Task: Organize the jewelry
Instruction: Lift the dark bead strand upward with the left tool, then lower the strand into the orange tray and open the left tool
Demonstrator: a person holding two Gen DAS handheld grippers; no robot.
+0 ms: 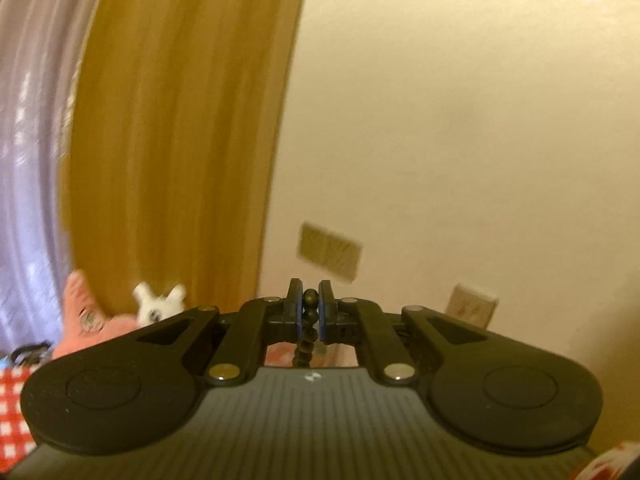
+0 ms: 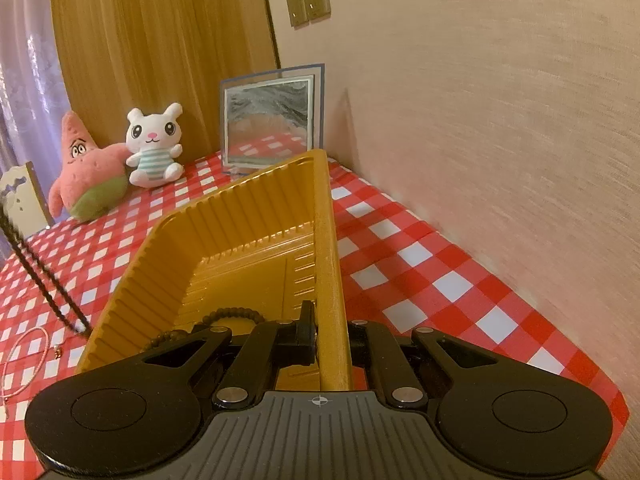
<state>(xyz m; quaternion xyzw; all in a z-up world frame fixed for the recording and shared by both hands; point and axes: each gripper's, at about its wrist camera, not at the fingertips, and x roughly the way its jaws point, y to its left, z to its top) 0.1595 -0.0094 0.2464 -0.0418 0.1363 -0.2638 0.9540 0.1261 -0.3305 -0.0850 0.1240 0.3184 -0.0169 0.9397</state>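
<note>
Tablecloth (image 2: 420, 264): red-and-white check, spread under everything, running up to the wall.
Yellow tray (image 2: 240, 248): ribbed plastic, sitting mid-cloth, and it's our landmark.
Mirror (image 2: 268, 120): square, propped upright just behind the tray's far end.
Pink starfish plush (image 2: 86, 168): behind the tray to the left, leaning against the white bunny plush (image 2: 154, 144).
Right gripper (image 2: 332, 336): clenched on the tray's right rim, one finger inside the wall, one outside.
Left gripper (image 1: 310, 304): up in the air facing the wall, pads pinched tight on a black bead necklace (image 1: 309, 312)!
Black bead necklace, seen from the right wrist: the strand dangles slantwise left of the tray, its lower end beside the tray's left wall.
Dark bead bracelet (image 2: 228, 314): lying inside the tray, near end.
Pink cord bracelet (image 2: 24, 356): on the cloth, left of the tray's near corner.
</note>
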